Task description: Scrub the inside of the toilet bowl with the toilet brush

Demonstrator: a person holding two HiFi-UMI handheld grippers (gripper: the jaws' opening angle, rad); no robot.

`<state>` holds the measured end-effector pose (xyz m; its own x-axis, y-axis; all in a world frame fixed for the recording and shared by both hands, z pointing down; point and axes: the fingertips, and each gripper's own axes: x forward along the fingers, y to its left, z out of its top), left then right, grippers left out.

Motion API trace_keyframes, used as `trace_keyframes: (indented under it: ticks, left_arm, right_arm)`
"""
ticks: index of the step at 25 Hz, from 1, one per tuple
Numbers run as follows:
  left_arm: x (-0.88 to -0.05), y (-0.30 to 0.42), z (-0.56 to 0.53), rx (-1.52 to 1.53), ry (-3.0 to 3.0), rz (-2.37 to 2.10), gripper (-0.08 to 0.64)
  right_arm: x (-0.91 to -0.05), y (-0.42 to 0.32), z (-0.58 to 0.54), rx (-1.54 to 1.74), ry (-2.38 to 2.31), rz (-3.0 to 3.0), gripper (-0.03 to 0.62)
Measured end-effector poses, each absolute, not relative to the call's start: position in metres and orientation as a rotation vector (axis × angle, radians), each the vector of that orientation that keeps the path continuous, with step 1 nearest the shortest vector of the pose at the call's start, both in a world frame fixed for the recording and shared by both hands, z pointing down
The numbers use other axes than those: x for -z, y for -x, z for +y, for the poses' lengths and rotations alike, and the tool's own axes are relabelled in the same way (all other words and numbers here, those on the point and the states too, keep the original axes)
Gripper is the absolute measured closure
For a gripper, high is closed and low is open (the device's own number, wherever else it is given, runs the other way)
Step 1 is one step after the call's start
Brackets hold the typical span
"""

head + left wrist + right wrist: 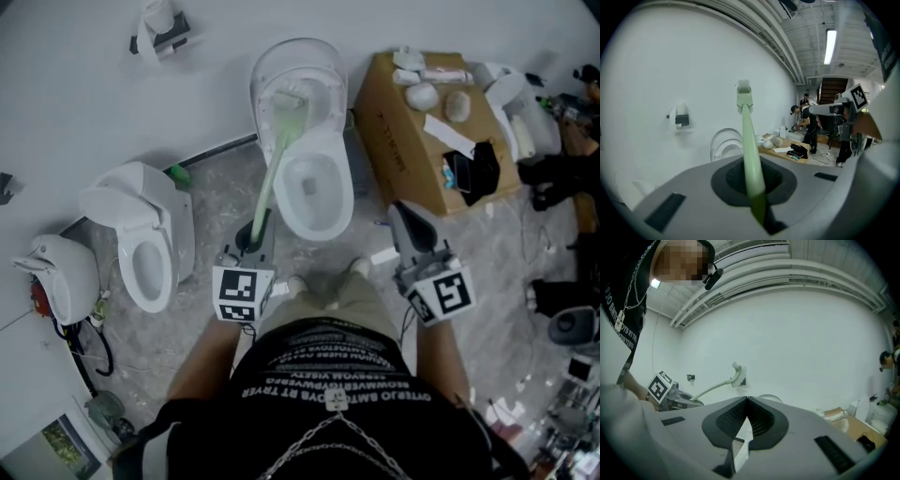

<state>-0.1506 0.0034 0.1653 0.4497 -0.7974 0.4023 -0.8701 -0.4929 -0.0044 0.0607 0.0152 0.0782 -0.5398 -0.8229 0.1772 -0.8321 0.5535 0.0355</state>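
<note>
Brush aloft, bowl not yet scrubbed

Head view: left claw (254, 235) clamps the toilet brush (276, 161) at its handle end, bristles above the toilet bowl (343, 201). Left gripper view: handle likely light, slightly springy. Right gripper view: right claw (746, 402) closed, empty.

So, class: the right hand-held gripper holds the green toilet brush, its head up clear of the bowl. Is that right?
One detail is wrong: the left hand-held gripper holds the green toilet brush, not the right hand-held gripper. The left gripper view shows its jaws shut on the handle. The brush head is indeed up clear of the bowl.
</note>
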Motion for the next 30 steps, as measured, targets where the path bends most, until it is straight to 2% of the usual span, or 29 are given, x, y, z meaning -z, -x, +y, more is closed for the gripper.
trace_keyframes:
  ticks: [10, 20, 30]
  left_arm:
    - [-0.168, 0.097, -0.025, -0.523, -2.393, -1.516, 0.558]
    - [-0.176, 0.054, -0.064, -0.489, -2.259, -1.671, 0.558]
    - [-0.234, 0.064, -0.060, -0.556, -2.000, -1.788, 0.558]
  right_arm:
    - [-0.095, -0.114, -0.035, -0.183, -1.299, -2.681, 0.589]
    - [-0.108, -0.138, -0.110, -0.138, -1.016, -2.786, 0.589]
    - [-0.146, -0.120, -0.157, -0.187, -0.771, -2.859, 0.589]
